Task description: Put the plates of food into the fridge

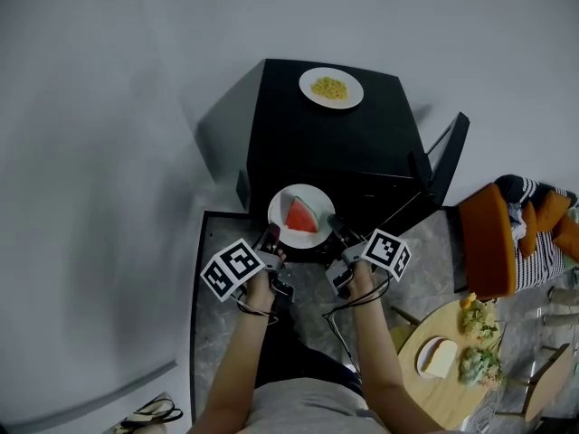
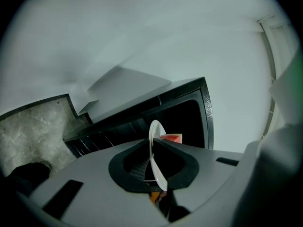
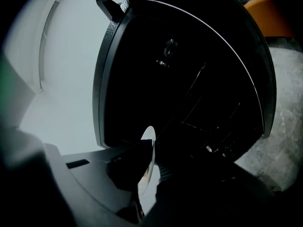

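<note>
A white plate (image 1: 291, 229) carrying a red watermelon slice (image 1: 302, 215) hangs in front of the small black fridge (image 1: 344, 147), at its open front. My left gripper (image 1: 270, 240) is shut on the plate's left rim and my right gripper (image 1: 336, 233) is shut on its right rim. In the left gripper view the plate (image 2: 156, 152) stands edge-on between the jaws, with the watermelon slice (image 2: 171, 138) past it. In the right gripper view the plate rim (image 3: 147, 167) is pinched before the dark fridge interior (image 3: 199, 79). A second white plate (image 1: 331, 88) with yellow food sits on the fridge top.
The fridge door (image 1: 449, 156) stands open to the right. A round wooden table (image 1: 443, 364) at lower right holds a plate with bread (image 1: 438, 357) and greens. An orange chair (image 1: 488, 238) with striped cloth stands at the right. Sandals (image 1: 149, 414) lie at lower left.
</note>
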{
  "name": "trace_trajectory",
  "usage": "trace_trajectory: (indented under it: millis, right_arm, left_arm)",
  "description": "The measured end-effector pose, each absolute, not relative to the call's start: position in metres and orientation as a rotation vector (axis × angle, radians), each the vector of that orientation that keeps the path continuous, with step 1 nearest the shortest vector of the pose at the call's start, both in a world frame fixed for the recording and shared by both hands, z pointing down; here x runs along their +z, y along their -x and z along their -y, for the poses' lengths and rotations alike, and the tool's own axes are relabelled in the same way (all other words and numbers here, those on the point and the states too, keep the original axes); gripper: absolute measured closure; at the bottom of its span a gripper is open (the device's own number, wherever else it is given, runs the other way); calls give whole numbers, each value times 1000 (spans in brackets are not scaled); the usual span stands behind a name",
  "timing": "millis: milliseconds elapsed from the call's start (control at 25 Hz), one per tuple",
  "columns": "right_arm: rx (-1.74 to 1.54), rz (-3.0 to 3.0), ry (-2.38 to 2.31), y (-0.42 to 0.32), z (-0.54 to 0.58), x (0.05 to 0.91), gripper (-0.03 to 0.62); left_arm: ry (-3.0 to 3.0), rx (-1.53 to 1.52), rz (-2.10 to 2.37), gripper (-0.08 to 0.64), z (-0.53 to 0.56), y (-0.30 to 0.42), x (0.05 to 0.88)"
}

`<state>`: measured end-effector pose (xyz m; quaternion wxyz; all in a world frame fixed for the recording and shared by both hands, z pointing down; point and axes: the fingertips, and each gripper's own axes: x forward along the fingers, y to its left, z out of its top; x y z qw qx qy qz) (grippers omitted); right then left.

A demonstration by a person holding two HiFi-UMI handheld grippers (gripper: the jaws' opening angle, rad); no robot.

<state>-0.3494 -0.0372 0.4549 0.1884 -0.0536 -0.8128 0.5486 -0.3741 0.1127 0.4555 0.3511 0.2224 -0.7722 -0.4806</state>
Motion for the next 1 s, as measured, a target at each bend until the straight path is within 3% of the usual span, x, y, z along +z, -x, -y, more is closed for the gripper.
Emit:
trace_trajectory:
  millis: [1000]
  right_arm:
    - [1300,2381,114,410,58,472,563]
  left_arm:
    - [-453,-1320,1980,531,-95,406,477]
